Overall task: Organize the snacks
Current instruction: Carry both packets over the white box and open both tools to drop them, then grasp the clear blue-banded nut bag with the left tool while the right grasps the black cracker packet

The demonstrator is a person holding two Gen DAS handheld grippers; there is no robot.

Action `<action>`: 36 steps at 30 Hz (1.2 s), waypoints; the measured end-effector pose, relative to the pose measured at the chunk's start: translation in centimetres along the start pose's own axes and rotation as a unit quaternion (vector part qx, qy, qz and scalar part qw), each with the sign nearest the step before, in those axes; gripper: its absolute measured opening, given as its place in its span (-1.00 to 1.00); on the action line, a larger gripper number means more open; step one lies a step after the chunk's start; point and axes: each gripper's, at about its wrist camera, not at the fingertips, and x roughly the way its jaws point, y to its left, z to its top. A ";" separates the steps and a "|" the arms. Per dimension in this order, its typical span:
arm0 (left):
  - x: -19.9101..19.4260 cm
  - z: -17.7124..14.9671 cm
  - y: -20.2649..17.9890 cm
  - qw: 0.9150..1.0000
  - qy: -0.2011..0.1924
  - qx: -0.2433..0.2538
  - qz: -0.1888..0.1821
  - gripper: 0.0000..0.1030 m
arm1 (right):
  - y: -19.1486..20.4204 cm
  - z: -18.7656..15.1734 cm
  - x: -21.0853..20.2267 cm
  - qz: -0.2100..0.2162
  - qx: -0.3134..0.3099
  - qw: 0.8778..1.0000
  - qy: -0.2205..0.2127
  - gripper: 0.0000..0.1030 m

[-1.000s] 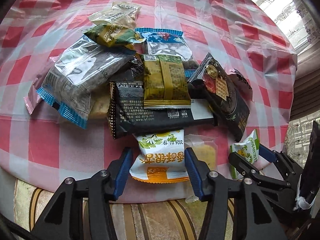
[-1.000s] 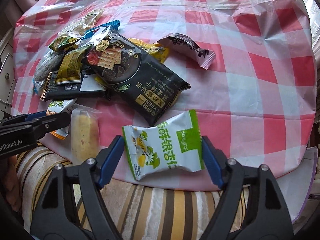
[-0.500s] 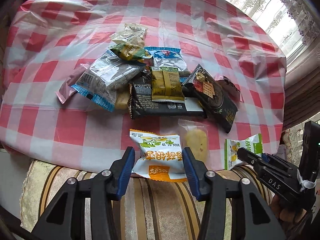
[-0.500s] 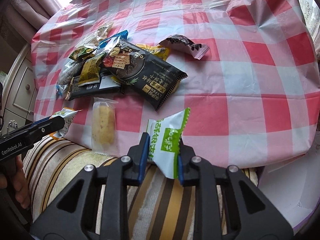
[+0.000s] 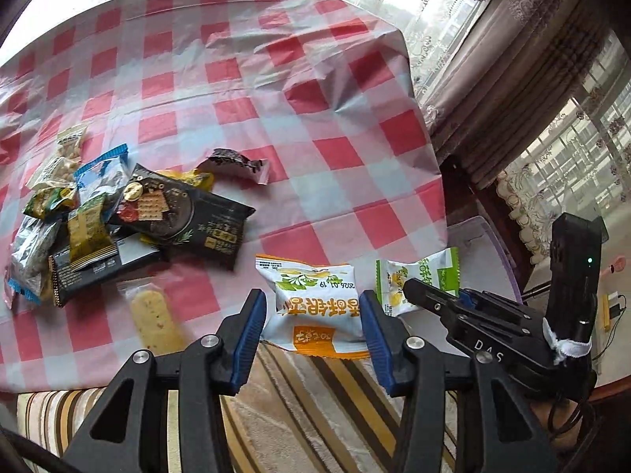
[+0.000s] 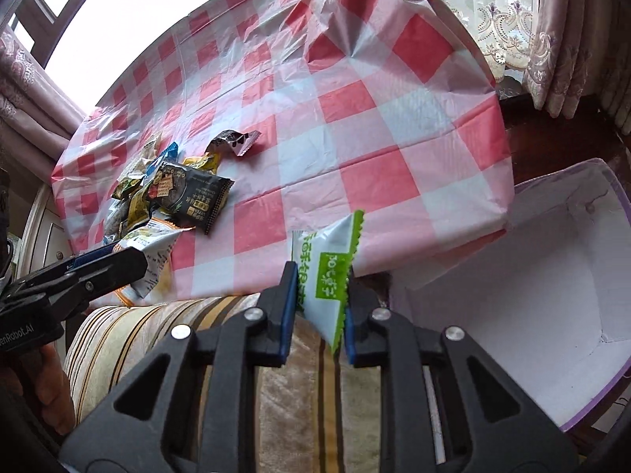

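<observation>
The right gripper [image 6: 317, 311] clamps a green-and-white snack packet [image 6: 329, 276], which stands on edge between the blue pads with its long axis running up and away from the camera, the serrated green end uppermost. It hangs off the near edge of the table, above the striped cushion [image 6: 276, 394], just left of an open white box with a purple rim [image 6: 615, 386]. The left gripper [image 5: 311, 329] holds an orange-and-white snack packet [image 5: 315, 307], its pads pressed against the two long sides; this packet faces the camera flat, long axis pointing away, orange band nearest and printed date at the far end (the lettering reads upside down). It too sits at the near table edge, over the cushion.

That makes two packets of this white, lemon-printed kind, one per gripper. On the red-and-white checked tablecloth [image 5: 315, 118] to the far left lies a heap of other snacks: one large black cracker bag [image 5: 185, 216] lying slantwise on top, one long black bar [image 5: 102, 268] beneath it, one olive-gold packet [image 5: 88, 236], one dark torn wrapper [image 5: 236, 163] just beyond the heap, and one clear-wrapped yellow cake [image 5: 154, 315] alone near the edge. The rest overlap too much to count surely.
</observation>
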 end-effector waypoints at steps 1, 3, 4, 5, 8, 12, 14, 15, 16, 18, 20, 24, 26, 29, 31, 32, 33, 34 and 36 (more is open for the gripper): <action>0.8 0.2 -1.7 1.000 0.006 0.018 -0.011 -0.04 | -1.1 -0.2 -0.3 -0.008 0.013 1.000 -0.003 -0.56; 2.5 0.5 -4.5 0.998 0.020 0.048 -0.028 -0.04 | -3.6 -0.7 -0.7 -0.026 0.037 0.999 -0.003 -0.57; 3.3 0.6 -5.6 0.997 0.030 0.058 -0.033 -0.04 | -4.9 -1.0 -0.9 -0.033 0.051 0.998 -0.003 -0.57; 4.2 0.6 -6.6 0.996 0.039 0.067 -0.041 -0.04 | -6.0 -1.3 -0.9 -0.040 0.062 0.997 -0.001 -0.57; 6.6 0.3 -8.4 0.992 0.074 0.082 -0.054 -0.01 | -8.5 -1.8 -1.0 -0.059 0.086 0.995 0.004 -0.56; 8.2 -0.1 -9.2 0.988 0.100 0.077 -0.084 0.34 | -10.6 -2.2 -1.1 -0.095 0.112 0.989 0.004 -0.37; 8.3 -0.1 -8.7 0.988 0.102 0.056 -0.099 0.49 | -11.0 -2.2 -1.4 -0.102 0.120 0.988 0.000 0.00; 7.9 -0.1 -8.4 0.989 0.098 0.049 -0.102 0.50 | -11.0 -2.1 -1.6 -0.109 0.120 0.987 -0.006 0.12; 7.5 -0.1 -8.0 0.989 0.090 0.045 -0.104 0.53 | -10.9 -2.0 -1.9 -0.116 0.118 0.986 -0.012 0.31; 6.2 0.0 -7.3 0.992 0.059 0.042 -0.100 0.60 | -10.3 -1.7 -2.7 -0.135 0.113 0.984 -0.032 0.38; 4.4 0.0 -6.4 0.995 0.018 0.042 -0.084 0.64 | -9.2 -1.3 -3.6 -0.145 0.102 0.982 -0.059 0.39; 1.3 -0.5 -3.3 0.998 -0.012 0.027 -0.055 0.64 | -5.6 0.0 -4.5 -0.152 0.046 0.983 -0.090 0.45; -0.3 -0.9 -0.8 0.999 -0.038 0.010 -0.014 0.64 | -3.6 0.5 -4.4 -0.139 0.018 0.986 -0.088 0.45; -2.5 -2.0 3.8 0.998 -0.056 -0.031 0.028 0.63 | 0.1 1.3 -3.7 -0.125 -0.024 0.988 -0.086 0.45; -3.7 -3.0 7.2 0.995 -0.060 -0.071 0.033 0.57 | 2.8 1.3 -2.8 -0.105 -0.057 0.989 -0.085 0.45; -4.2 -3.5 8.9 0.993 -0.058 -0.092 0.038 0.50 | 4.1 1.3 -2.2 -0.094 -0.072 0.989 -0.084 0.45; -4.6 -4.1 10.5 0.992 -0.055 -0.110 0.041 0.48 | 5.3 1.4 -1.5 -0.088 -0.087 0.989 -0.080 0.45; -4.9 -4.5 11.9 0.990 -0.053 -0.121 0.043 0.46 | 6.7 1.4 -0.8 -0.083 -0.105 0.988 -0.077 0.45; -6.0 -5.6 14.6 0.986 -0.060 -0.142 0.058 0.44 | 9.5 1.4 0.6 -0.064 -0.151 0.984 -0.072 0.45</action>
